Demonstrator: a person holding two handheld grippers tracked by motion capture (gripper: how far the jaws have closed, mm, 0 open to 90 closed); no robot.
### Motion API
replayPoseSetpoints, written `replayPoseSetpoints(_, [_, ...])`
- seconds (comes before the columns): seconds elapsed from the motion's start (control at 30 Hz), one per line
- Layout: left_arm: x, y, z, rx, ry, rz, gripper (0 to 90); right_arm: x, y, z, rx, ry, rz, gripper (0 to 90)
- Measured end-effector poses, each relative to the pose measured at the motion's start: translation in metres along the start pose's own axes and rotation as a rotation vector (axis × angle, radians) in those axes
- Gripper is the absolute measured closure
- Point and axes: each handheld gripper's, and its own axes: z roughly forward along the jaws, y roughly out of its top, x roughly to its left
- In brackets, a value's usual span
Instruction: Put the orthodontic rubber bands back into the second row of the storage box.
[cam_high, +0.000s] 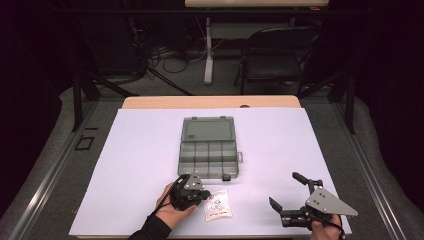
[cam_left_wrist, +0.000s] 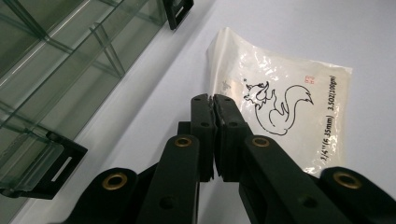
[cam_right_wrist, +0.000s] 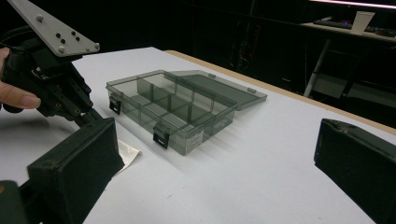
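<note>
Nearest the lens: two black jaws of the left tool (cam_left_wrist: 214, 100), pads pressed together on the near edge of the plastic bag (cam_left_wrist: 280, 107).
Left tool view alone: a squirrel outline and small printed text on the bag's glossy, crinkled film.
High view: bag lying flat on the white desk (cam_high: 300, 140), just in front of the organiser box (cam_high: 208, 147), beside the left tool (cam_high: 204, 194).
Right tool (cam_high: 286, 192): jaws spread wide, nothing between them, well apart from the bag.
Right tool view: box's hinged lid folded back, black latches on its front wall.
Count: one bag, one box, two tools, two latches.
Box material: smoky clear plastic, rectangular, divided into compartments.
</note>
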Motion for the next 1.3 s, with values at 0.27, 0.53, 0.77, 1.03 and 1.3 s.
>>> replayPoseSetpoints(0.27, [-0.001, 0.002, -0.012, -0.036, -0.008, 0.008, 88.9, 0.0, 0.0, 0.0, -0.003, -0.001, -0.001, 0.0])
replayPoseSetpoints(0.53, [-0.002, 0.004, -0.027, -0.075, -0.009, 0.02, 89.0, 0.0, 0.0, 0.0, -0.002, -0.001, 0.002, 0.0])
replayPoseSetpoints(0.77, [-0.005, 0.006, -0.038, -0.111, -0.007, 0.028, 89.1, 0.0, 0.0, -0.001, -0.004, -0.001, 0.0, 0.0])
replayPoseSetpoints(1.03, [-0.008, 0.009, -0.048, -0.142, -0.01, 0.048, 89.2, 0.0, 0.0, -0.001, -0.004, -0.002, 0.0, 0.0])
replayPoseSetpoints(1.3, [-0.009, 0.011, -0.058, -0.172, -0.004, 0.062, 89.3, 0.0, 0.0, 0.0, -0.012, -0.006, 0.001, 0.0])
